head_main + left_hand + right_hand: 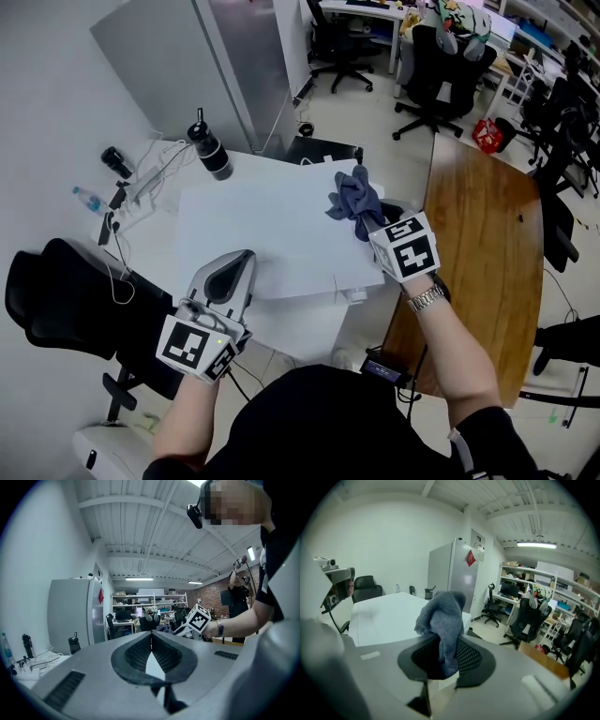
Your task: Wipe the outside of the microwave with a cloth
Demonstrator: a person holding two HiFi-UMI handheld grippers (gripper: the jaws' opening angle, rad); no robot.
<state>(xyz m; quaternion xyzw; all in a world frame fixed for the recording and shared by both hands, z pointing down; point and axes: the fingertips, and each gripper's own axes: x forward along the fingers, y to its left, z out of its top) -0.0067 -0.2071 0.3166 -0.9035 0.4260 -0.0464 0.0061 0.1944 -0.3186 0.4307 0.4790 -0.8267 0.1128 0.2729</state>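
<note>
Jaws of your right gripper (440, 660) pinch the grey-blue cloth (440, 616), which bunches up above them, over the far right part of the white microwave (272, 234) top. Your left gripper (151, 641) is pressed together on nothing, by the microwave's near left corner. A black bottle (211, 150) stands beyond its far left corner; a wooden table (483, 234) lies to your right.

The room is lit brightly and evenly by long white ceiling tube lights (139, 579). Both gripper views are bent and darkened at the edges, and the nearest surfaces are rendered soft.
</note>
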